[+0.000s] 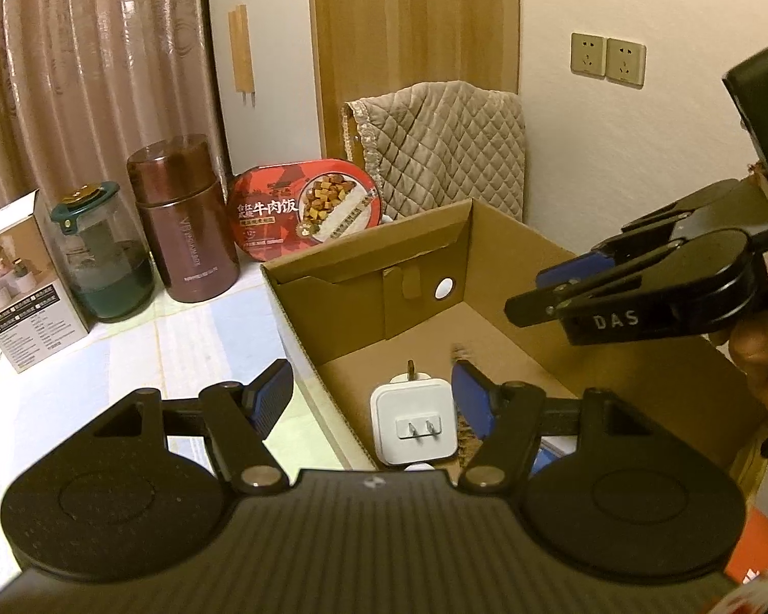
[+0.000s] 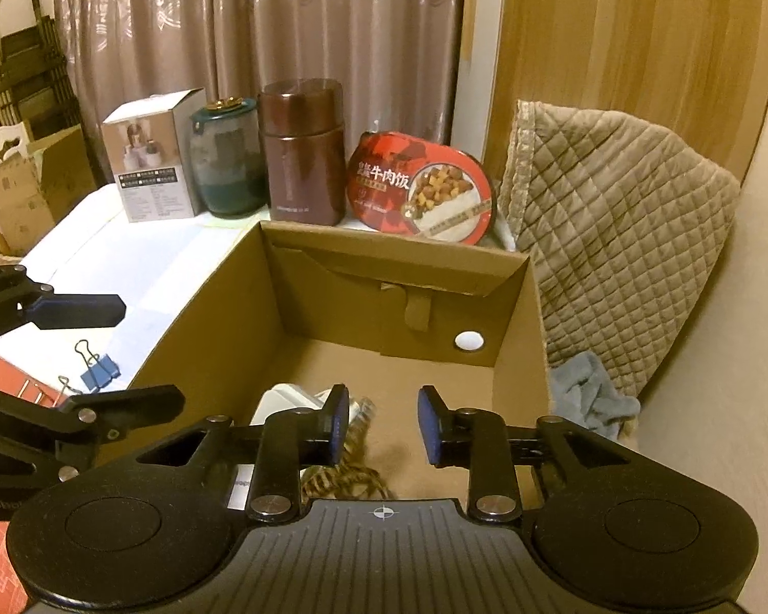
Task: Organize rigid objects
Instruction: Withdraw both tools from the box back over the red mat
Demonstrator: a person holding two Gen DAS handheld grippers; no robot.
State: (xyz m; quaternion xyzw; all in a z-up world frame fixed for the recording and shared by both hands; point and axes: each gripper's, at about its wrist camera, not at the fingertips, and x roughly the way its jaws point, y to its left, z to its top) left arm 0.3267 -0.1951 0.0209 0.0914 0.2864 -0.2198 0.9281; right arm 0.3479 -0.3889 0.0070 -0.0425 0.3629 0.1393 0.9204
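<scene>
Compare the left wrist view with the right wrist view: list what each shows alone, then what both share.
Left wrist only: wall sockets and the white plug adapter's two prongs, facing up.
Right wrist only: a blue binder clip on the table and a grey-blue cloth beside the box.
Both: the cardboard box, brown flask, green jar and red meal tray.

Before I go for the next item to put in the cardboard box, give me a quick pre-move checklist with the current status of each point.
1. Right gripper empty: ok, jaws apart, nothing between the pads.
2. Left gripper empty: ok, open astride the box wall, clamping nothing.
3. White plug adapter inside the cardboard box: ok, lying on the floor, prongs up.
4. Braided cable fully inside the box: cannot tell, partly hidden by the gripper.
5. Room left in the box: ok, far half bare.
6. Next items reachable: ok, blue binder clip beside the box; brown flask and meal tray behind it.
</scene>
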